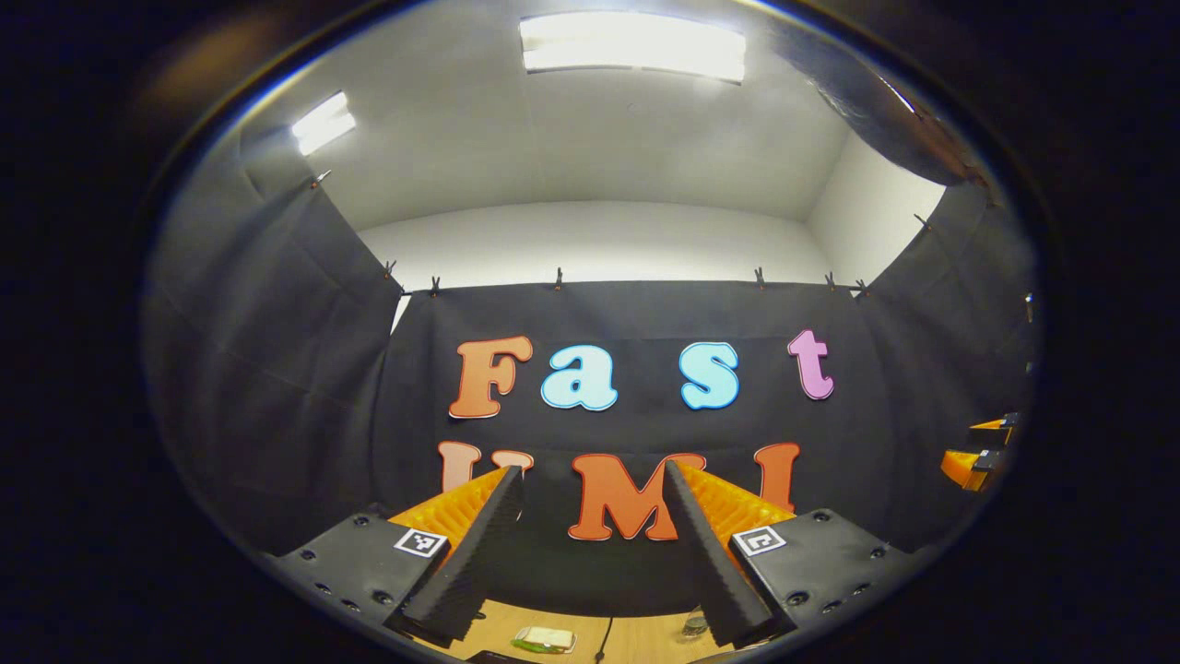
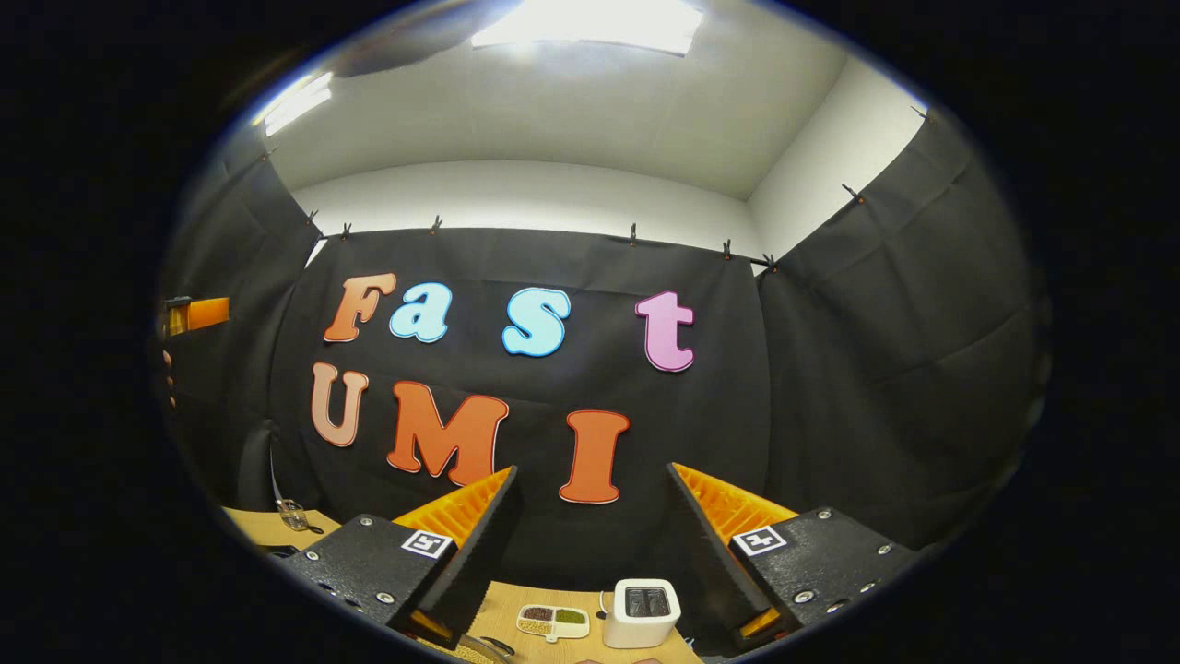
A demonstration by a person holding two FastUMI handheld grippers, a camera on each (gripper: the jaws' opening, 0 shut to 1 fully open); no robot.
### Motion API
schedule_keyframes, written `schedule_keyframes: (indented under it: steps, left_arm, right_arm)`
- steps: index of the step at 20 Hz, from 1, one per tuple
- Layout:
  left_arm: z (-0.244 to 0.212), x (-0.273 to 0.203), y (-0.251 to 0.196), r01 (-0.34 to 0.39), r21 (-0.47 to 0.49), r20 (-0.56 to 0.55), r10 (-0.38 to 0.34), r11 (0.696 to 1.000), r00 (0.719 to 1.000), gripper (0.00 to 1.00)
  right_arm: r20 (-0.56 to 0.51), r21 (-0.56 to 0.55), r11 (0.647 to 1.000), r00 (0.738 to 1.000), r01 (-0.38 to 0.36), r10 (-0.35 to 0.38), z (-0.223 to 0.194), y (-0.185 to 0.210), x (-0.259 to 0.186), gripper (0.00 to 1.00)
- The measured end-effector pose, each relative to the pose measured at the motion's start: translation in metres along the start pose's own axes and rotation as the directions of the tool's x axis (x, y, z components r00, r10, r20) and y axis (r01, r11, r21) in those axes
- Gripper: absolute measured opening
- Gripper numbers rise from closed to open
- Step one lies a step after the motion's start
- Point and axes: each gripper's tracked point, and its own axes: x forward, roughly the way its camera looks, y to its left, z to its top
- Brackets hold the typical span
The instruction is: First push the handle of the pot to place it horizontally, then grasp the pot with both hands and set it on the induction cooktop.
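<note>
1. Nearest in the left gripper view, the left gripper is held high and level with its jaws wide apart and nothing between them. In the right gripper view the right gripper is posed the same way, jaws spread and empty.
2. Just beyond the fingers lies a strip of light wooden tabletop. On it in the right gripper view stand a small white boxy toaster and, just beside it on its left, a small white divided dish of brown and green grains. In the left gripper view the same dish lies low between the fingers.
3. Farther off, the right gripper appears at the right edge of the left gripper view, and the left gripper at the left edge of the right gripper view, well apart from each other.
4. The pot and the induction cooktop cannot be placed from these views; I judge they lie below both grippers, out of sight, so no step of the task is started.
5. Risk: lowering without first sighting the handle could strike the pot's rim, or knock the toaster or dish, because both cameras point at the wall rather than down.
</note>
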Motion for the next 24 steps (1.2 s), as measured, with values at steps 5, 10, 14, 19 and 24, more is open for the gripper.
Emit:
schedule_keyframes:
  steps: [5, 10, 14, 19, 24]
  left_arm:
    - [-0.004, -0.008, 0.000, -0.003, -0.010, -0.027, 0.002, 1.000, 1.000, 0.66]
    - [-0.036, -0.018, -0.019, 0.003, -0.023, -0.140, -0.006, 1.000, 0.990, 0.05]
    - [-0.102, -0.034, -0.040, 0.017, -0.084, -0.350, -0.045, 0.996, 0.936, 0.07]
    - [-0.203, -0.080, -0.077, 0.003, -0.171, -0.659, -0.116, 0.985, 0.743, 0.08]
    - [-0.288, -0.154, -0.110, -0.056, -0.186, -0.864, -0.136, 0.981, 0.484, 0.07]
  right_arm:
    - [-0.004, -0.001, 1.000, 1.000, -0.012, 0.012, 0.001, -0.001, -0.008, 0.95]
    - [-0.020, -0.001, 1.000, 1.000, -0.021, 0.021, -0.006, -0.008, -0.015, 0.95]
    - [-0.035, 0.000, 1.000, 0.999, -0.029, 0.029, -0.011, -0.017, -0.022, 0.95]
    - [-0.060, -0.009, 0.999, 0.997, -0.041, 0.041, -0.020, -0.032, -0.032, 0.95]
    - [-0.113, -0.019, 0.999, 0.993, -0.046, 0.044, -0.042, -0.053, -0.043, 0.95]
